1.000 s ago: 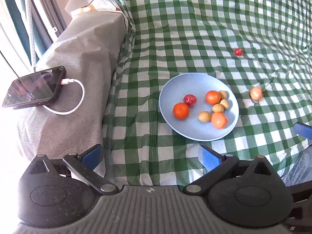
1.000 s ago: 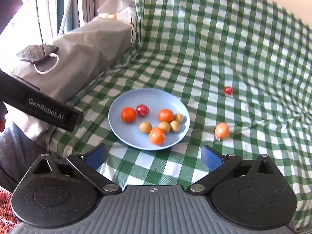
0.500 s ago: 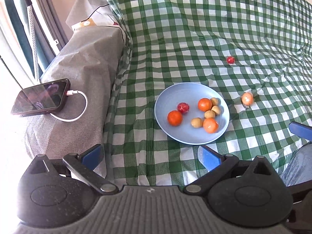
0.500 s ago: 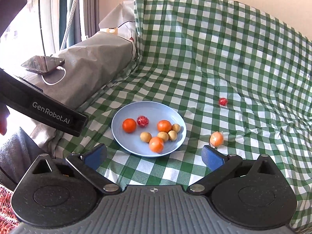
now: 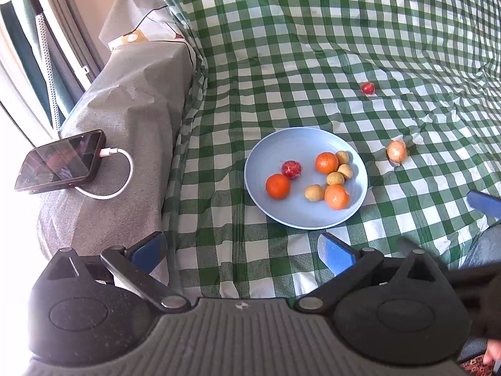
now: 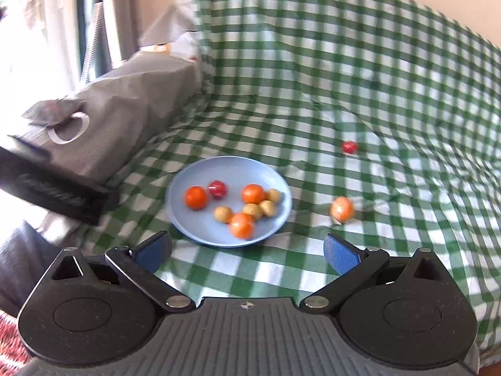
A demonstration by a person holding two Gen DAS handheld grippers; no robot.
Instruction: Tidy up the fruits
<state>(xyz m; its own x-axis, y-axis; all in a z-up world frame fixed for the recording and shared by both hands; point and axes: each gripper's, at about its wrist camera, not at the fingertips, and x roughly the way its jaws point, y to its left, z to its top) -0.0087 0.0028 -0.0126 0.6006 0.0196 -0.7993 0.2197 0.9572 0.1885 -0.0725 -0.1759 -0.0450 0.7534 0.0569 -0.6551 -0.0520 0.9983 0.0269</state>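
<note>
A light blue plate [image 5: 281,144] [image 6: 194,222] lies on the green checked cloth and holds oranges, small yellow-brown fruits and one red fruit [image 5: 291,169]. An orange fruit [image 5: 396,152] [image 6: 342,209] lies on the cloth right of the plate. A small red fruit [image 5: 367,88] [image 6: 349,147] lies farther back. My left gripper [image 5: 241,252] is open and empty, in front of the plate. My right gripper [image 6: 247,250] is open and empty, also in front of the plate; its view is blurred.
A grey padded armrest [image 5: 125,116] stands left of the cloth. A black phone [image 5: 61,161] with a white cable [image 5: 119,172] lies on it. The left gripper's body [image 6: 53,185] shows at the left of the right wrist view. A curtain [image 5: 28,47] hangs far left.
Both grippers have drawn back and up from the plate, so the view is wider. The right wrist view has turned blurred from motion. Both stay open and empty. No fruit has moved.
</note>
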